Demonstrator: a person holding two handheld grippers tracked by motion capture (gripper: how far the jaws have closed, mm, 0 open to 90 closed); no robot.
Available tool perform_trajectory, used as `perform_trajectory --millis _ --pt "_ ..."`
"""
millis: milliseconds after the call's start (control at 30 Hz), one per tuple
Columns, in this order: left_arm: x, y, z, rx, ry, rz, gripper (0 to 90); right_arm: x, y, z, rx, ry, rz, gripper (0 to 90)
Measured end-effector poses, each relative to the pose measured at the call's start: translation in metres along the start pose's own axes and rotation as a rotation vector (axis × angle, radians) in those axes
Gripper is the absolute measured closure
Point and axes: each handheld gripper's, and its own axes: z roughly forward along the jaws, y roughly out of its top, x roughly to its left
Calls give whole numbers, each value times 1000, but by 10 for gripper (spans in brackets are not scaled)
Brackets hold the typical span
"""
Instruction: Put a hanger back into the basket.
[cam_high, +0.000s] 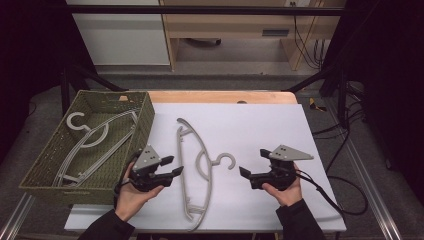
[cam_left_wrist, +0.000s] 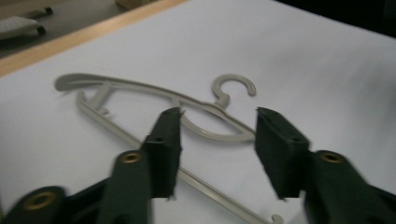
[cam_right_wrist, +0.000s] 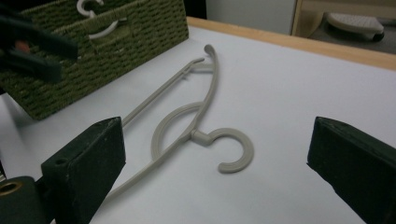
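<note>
A grey plastic hanger (cam_high: 192, 170) lies flat on the white table sheet (cam_high: 250, 120), its hook (cam_high: 227, 161) pointing right. My left gripper (cam_high: 176, 165) is held just left of it, jaws open, nothing between them. In the left gripper view the hanger (cam_left_wrist: 222, 99) lies beyond the gripper's (cam_left_wrist: 218, 114) parted jaws. My right gripper (cam_high: 251, 161) is held to the right of the hook, jaws wide open and empty. In the right gripper view the hanger (cam_right_wrist: 196, 134) lies ahead, between the spread jaws of that gripper (cam_right_wrist: 217, 126).
A green woven basket (cam_high: 145, 120) stands at the left of the table and holds another grey hanger (cam_high: 92, 137). The basket (cam_right_wrist: 116, 51) also appears in the right gripper view. The table's wooden far edge (cam_high: 220, 96) runs behind the sheet. A black cable (cam_high: 345, 200) trails right.
</note>
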Motion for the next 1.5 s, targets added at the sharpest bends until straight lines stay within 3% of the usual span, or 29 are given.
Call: perform_trajectory --millis 200,333,467,667,767,1000,1333,1467,1500 --pt "13 0 -11 -68 17 -27 244 28 -6 26 88 26 -14 81" --pt "17 -1 -14 -78 13 -38 137 44 -15 47 156 46 -39 76" --pt "20 0 -20 -109 -1 -44 94 58 -26 67 213 55 -41 97" --pt "23 0 -24 -96 4 -40 68 74 -42 92 298 63 -63 159" --pt "25 -1 -23 -84 11 -45 71 77 -47 100 320 55 -37 203" --pt "28 -4 -22 -83 17 -50 83 78 -56 108 372 51 -37 292" --pt "27 -5 -21 -77 11 -43 85 75 -53 104 405 49 -63 454" --pt "27 -5 -22 -77 4 -40 87 72 -51 102 436 48 -70 465" --pt "27 -5 -22 -76 3 -39 87 70 -50 101 448 43 -50 476"
